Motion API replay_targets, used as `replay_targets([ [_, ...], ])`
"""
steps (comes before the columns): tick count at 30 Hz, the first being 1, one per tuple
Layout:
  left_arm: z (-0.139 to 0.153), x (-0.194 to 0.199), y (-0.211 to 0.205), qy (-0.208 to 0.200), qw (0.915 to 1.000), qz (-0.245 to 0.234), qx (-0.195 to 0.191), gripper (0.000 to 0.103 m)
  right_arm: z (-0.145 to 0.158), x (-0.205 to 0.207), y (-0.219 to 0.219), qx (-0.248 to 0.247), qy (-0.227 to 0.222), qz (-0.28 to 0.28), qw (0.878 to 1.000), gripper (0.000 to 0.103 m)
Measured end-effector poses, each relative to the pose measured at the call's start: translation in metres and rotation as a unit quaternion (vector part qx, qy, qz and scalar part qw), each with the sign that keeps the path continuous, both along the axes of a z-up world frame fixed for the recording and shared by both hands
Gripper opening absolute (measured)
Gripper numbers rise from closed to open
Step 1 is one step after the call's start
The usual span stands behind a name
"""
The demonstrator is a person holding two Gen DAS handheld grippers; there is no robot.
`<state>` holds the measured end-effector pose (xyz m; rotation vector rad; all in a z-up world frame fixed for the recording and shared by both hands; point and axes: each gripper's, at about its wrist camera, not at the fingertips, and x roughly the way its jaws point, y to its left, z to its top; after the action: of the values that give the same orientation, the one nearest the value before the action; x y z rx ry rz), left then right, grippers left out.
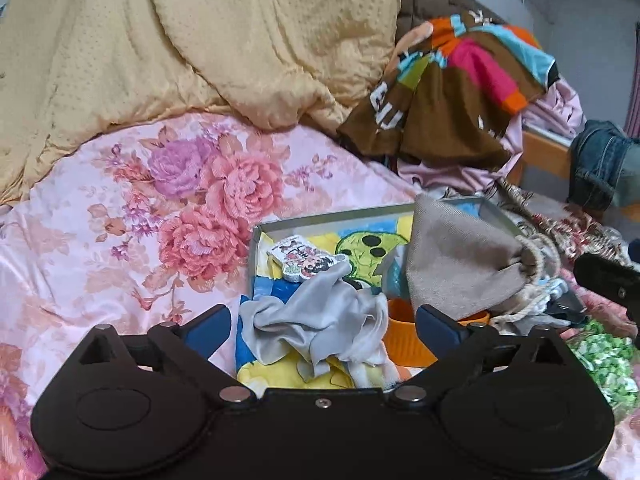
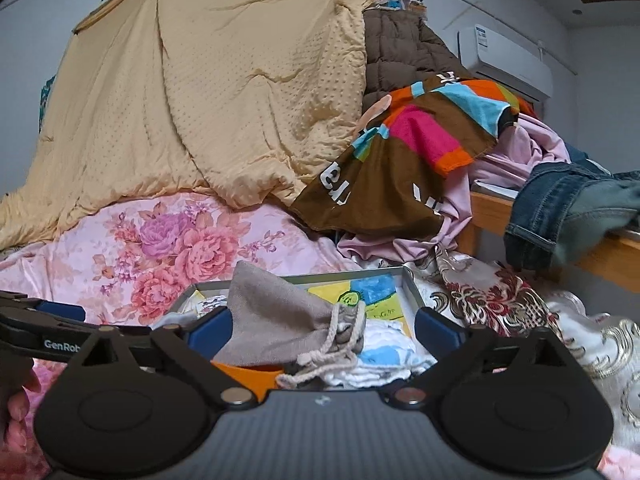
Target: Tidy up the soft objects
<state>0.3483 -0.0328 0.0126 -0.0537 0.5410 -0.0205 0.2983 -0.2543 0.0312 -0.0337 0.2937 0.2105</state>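
My left gripper (image 1: 322, 326) and right gripper (image 2: 322, 330) both hang with fingers spread apart, gripping nothing. The beige drawstring cloth pouch (image 1: 460, 256) lies on the right side of the shallow metal tin (image 1: 332, 218), right of the crumpled grey cloth (image 1: 316, 320), on the pink floral bedspread (image 1: 120, 216).

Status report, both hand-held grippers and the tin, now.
Left hand-held gripper open over grey cloth. Right hand-held gripper open at drawstring pouch. Tin crowded; nothing gripped.
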Motion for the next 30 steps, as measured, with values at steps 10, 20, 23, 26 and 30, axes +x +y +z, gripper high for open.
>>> replay_targets([
  [10, 0.004, -0.047, 0.003, -0.022, 0.9997, 0.003, -0.014, 0.102, 0.006, -0.040, -0.001, 0.006, -0.010, -0.005, 1.000, 0.103],
  [20, 0.013, -0.088, 0.011, -0.033, 0.9992, 0.003, -0.023, 0.102, 0.004, -0.070, 0.000, 0.026, -0.006, -0.004, 1.000, 0.103],
  [23, 0.014, -0.098, 0.012, -0.033, 0.9992, 0.003, -0.024, 0.102, 0.004, -0.077, -0.001, 0.031, -0.005, -0.009, 0.999, 0.103],
  [26, 0.015, -0.107, 0.012, -0.033, 0.9991, 0.003, -0.027, 0.102, 0.004, -0.084, -0.004, 0.039, -0.004, -0.013, 0.999, 0.103],
  [30, 0.016, -0.119, 0.013, -0.036, 0.9989, 0.006, -0.031, 0.102, 0.001, -0.096, -0.006, 0.040, -0.001, -0.015, 0.999, 0.103],
])
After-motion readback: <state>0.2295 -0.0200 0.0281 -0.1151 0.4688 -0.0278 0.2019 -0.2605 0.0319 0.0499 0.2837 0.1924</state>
